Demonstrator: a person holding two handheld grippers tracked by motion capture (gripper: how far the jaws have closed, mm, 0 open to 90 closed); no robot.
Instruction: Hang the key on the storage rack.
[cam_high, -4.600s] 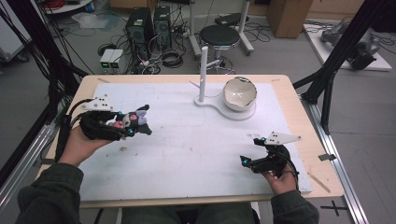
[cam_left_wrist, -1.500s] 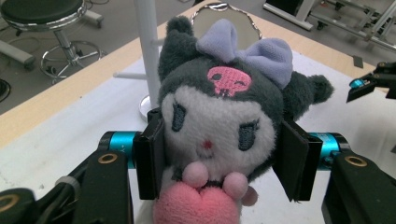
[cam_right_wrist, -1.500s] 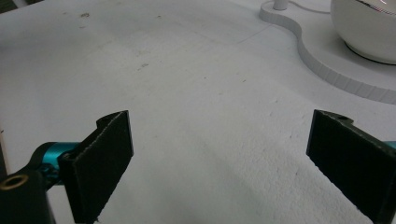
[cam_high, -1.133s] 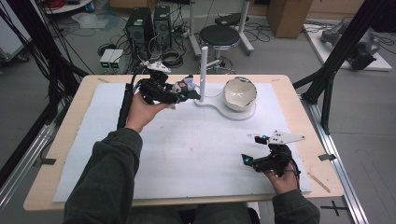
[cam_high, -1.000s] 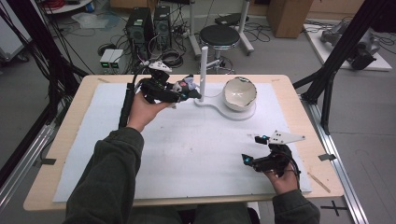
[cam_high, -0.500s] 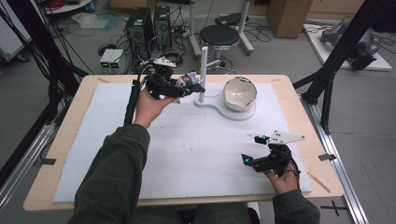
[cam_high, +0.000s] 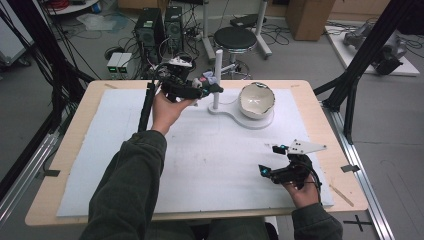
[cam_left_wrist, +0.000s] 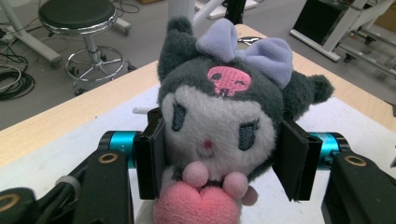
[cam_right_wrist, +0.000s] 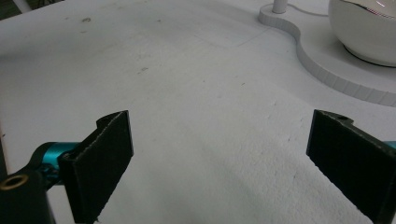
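My left gripper (cam_high: 207, 89) is raised at the back of the table, right beside the white post (cam_high: 217, 77) of a white stand. It is shut on a small plush toy (cam_left_wrist: 219, 126): dark grey hood, white face, lilac bow, pink skull mark and a pink heart at its paws. Both pads (cam_left_wrist: 152, 156) press the toy's cheeks. The toy (cam_high: 205, 80) shows as a small patch at the jaws in the high view. My right gripper (cam_high: 269, 161) rests low on the white mat near the front right, open with nothing between its pads (cam_right_wrist: 100, 161).
The white stand's flat base (cam_high: 227, 111) carries a white bowl (cam_high: 256, 100) at the back centre-right; the bowl (cam_right_wrist: 364, 28) and base edge (cam_right_wrist: 303, 49) lie ahead of my right gripper. A white mat (cam_high: 200, 160) covers the wooden table (cam_high: 90, 100). A stool (cam_high: 235, 37) and computers stand behind.
My left hand has carried the toy from the table's left side to the back centre, then edged rightward up to the white post. The right gripper has stayed put.
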